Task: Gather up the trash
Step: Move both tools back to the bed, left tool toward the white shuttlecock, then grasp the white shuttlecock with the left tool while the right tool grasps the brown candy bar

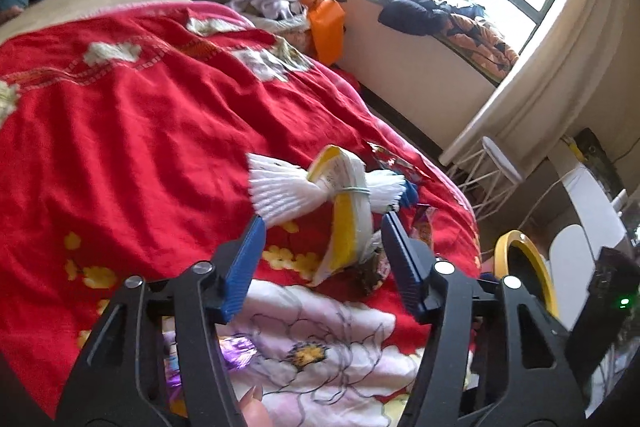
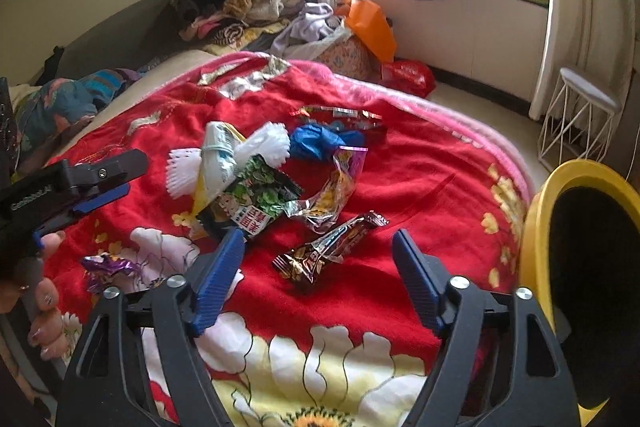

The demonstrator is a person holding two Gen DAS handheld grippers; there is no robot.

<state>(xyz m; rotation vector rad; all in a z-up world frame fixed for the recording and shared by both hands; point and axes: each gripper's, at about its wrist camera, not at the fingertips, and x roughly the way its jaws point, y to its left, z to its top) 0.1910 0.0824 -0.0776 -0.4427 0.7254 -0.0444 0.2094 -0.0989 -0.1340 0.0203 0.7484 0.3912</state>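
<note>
Looking down both wrist cams at a red blanket (image 2: 400,187) on the bed, with the trash scattered in the middle of it. My left gripper (image 1: 322,227) is spread wide, nothing in it, hovering right over the white foam net (image 1: 280,193) that's banded to a yellow pouch (image 1: 346,223). My right gripper (image 2: 318,243) is released too, with the brown bar wrapper (image 2: 324,249) lying between its fingers but not touched. Just past that: a green snack bag (image 2: 256,201), a clear crinkly wrapper (image 2: 332,195) and a blue bag (image 2: 320,143), all bunched close together. A purple wrapper (image 2: 106,267) sits apart, near the edge by my left hand (image 2: 44,303). The yellow bin (image 2: 536,239) is just off the bed on the right, dark inside.
</note>
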